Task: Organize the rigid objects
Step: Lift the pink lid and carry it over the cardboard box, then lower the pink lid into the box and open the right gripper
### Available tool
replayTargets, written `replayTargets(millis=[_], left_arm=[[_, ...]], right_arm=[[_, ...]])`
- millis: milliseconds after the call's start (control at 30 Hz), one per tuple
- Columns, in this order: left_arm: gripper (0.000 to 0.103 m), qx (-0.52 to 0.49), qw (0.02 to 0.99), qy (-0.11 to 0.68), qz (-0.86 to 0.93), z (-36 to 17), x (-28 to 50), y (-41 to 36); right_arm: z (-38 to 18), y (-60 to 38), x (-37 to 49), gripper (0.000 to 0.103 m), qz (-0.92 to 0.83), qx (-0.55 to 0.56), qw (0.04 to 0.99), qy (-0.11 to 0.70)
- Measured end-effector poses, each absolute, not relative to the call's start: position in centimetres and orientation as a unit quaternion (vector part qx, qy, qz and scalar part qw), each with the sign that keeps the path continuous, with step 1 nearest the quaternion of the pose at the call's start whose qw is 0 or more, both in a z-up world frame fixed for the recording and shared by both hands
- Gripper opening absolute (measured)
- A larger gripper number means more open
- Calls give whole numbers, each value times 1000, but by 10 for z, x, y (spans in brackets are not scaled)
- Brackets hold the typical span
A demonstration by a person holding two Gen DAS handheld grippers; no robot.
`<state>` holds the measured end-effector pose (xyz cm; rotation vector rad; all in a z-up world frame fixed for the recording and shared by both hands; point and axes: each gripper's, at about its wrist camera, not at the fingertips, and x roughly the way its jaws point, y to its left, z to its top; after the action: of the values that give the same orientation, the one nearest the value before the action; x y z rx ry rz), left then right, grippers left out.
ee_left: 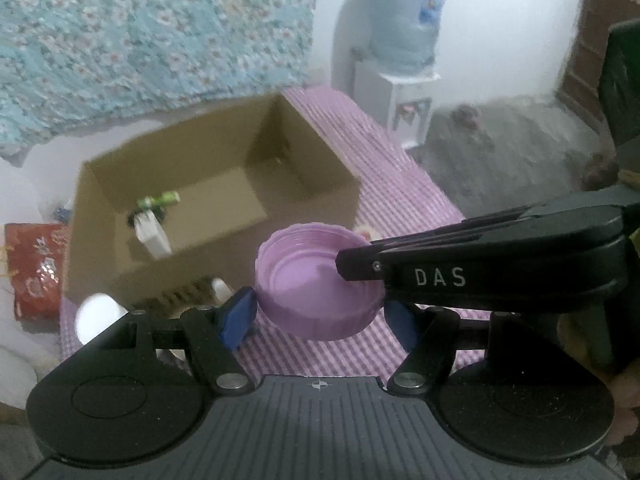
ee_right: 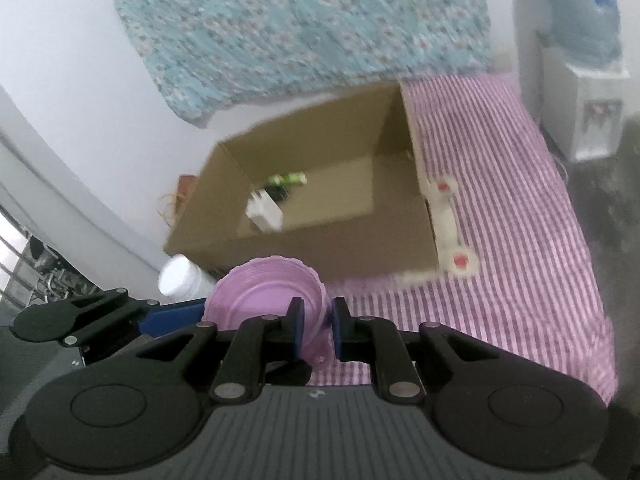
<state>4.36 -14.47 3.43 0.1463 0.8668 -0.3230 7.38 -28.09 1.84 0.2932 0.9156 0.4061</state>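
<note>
Lid (ee_left: 318,292) betw. both hand-held grippers' pads

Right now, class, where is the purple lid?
Held above the striped cloth just in front of the cardboard box, the purple lid sits gripped by both grippers.

Your right tool (ee_right: 316,330) sits low in the frame, its blue pads pinched on the rim of a lilac lid (ee_right: 264,300). The left tool (ee_right: 172,314) reaches in from the lower left, one blue pad against the lid's far side. Behind, mid-frame, an open cardboard box (ee_right: 320,252) stands on the purple-striped worktop (ee_right: 520,220), holding a white block (ee_right: 264,210) and a green item (ee_right: 286,179). A white jar (ee_right: 178,276) stands left of the box.
</note>
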Motion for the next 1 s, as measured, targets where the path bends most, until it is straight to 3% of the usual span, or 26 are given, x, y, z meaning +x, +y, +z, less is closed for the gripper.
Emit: replayTargets(millis=[267, 467, 1000], left_arm=[[70, 53, 910, 393, -123, 69, 83, -130], [70, 26, 897, 429, -106, 69, 143, -112], [70, -3, 842, 539, -27, -7, 262, -82]], right_arm=[[58, -269, 122, 16, 246, 121, 876, 397], [64, -255, 188, 16, 277, 108, 859, 417], [-28, -190, 340, 14, 293, 60, 777, 554]])
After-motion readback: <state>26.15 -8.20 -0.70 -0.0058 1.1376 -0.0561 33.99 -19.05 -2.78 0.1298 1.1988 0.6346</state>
